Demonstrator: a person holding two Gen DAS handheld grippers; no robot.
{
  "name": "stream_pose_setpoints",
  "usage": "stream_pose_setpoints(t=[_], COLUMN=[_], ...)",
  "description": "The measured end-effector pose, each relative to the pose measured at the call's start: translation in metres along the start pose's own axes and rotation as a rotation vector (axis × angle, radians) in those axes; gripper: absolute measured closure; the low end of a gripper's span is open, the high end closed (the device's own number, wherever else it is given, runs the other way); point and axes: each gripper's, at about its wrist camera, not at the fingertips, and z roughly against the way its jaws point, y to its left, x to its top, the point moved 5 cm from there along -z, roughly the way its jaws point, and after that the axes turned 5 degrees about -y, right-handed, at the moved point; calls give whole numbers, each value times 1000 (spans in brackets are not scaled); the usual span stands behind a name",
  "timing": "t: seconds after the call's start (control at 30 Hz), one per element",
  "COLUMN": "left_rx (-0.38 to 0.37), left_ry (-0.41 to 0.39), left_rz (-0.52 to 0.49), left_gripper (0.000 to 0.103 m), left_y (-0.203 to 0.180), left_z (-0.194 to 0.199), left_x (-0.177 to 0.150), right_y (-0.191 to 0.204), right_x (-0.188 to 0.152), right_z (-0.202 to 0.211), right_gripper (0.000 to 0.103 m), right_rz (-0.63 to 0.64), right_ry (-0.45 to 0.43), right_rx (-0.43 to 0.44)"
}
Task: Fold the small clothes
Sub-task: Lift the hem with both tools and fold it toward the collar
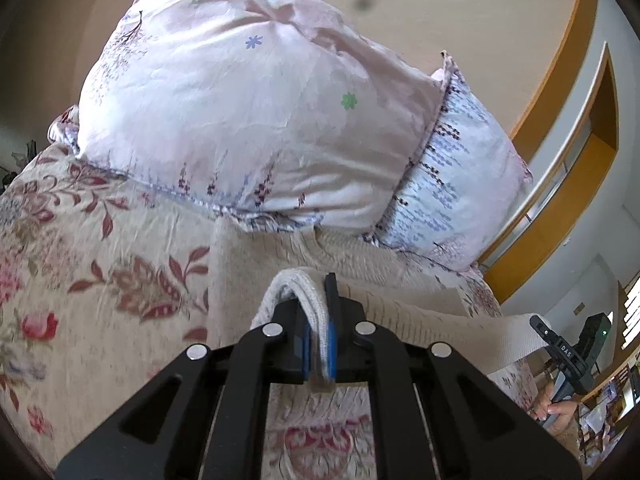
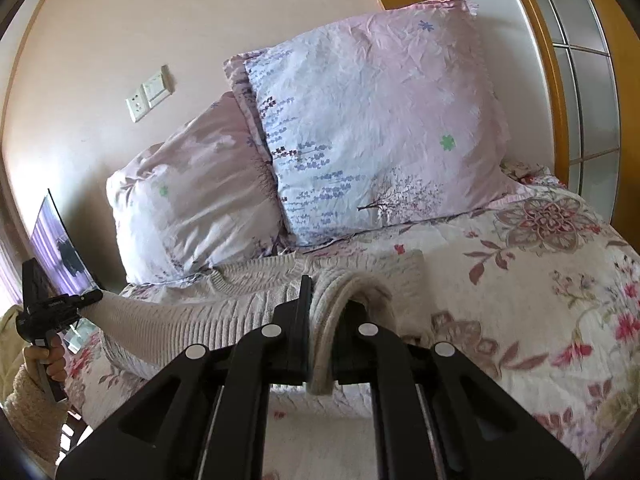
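Gripping a fold of the cream knitted sweater (image 1: 312, 304), the left gripper (image 1: 319, 344) is clamped tight on its ribbed edge, and the right gripper (image 2: 320, 344) pinches another ribbed fold the same way, so the fabric inside both jaws is hidden. Beyond them the sweater stretches between the two, its far part lying on the floral bedspread (image 2: 540, 280). Two pale pillows (image 1: 240, 120) lean against a beige wall (image 2: 120, 20), with a wooden frame (image 1: 568, 200) partly cut off.

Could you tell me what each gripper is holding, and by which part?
Both hold the cream knit sweater: the left gripper and right gripper each pinch a folded ribbed edge, apparently the hem.
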Motion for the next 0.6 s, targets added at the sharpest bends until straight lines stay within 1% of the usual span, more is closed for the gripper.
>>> stream_pose_setpoints(t=[0.13,0.23,0.37,0.47,0.53,0.6], left_rx=[21,40,75,113,123,120], left_ry=[3,25,91,149,174,197], left_rz=[-7,26,104,135,162,207], left_gripper=[97,97,97,97,97,96], left_y=[-2,5,27,42,49,55], left_z=[-23,-50,-95,-128,-141,-150], left_x=[17,24,21,14,10,6], right_y=[-6,-14,-36,-51,-58,-63], right_x=[10,14,2,-12,-19,-22], right_z=[-26,-54,-105,-140,-159,-170], right_gripper=[95,95,95,95,95,92], right_rz=[-9,-46,-163,-252,-305,-372], right_ry=[18,53,154,240,291,325], right_rx=[-17,-33,-78,-118,-141,-142])
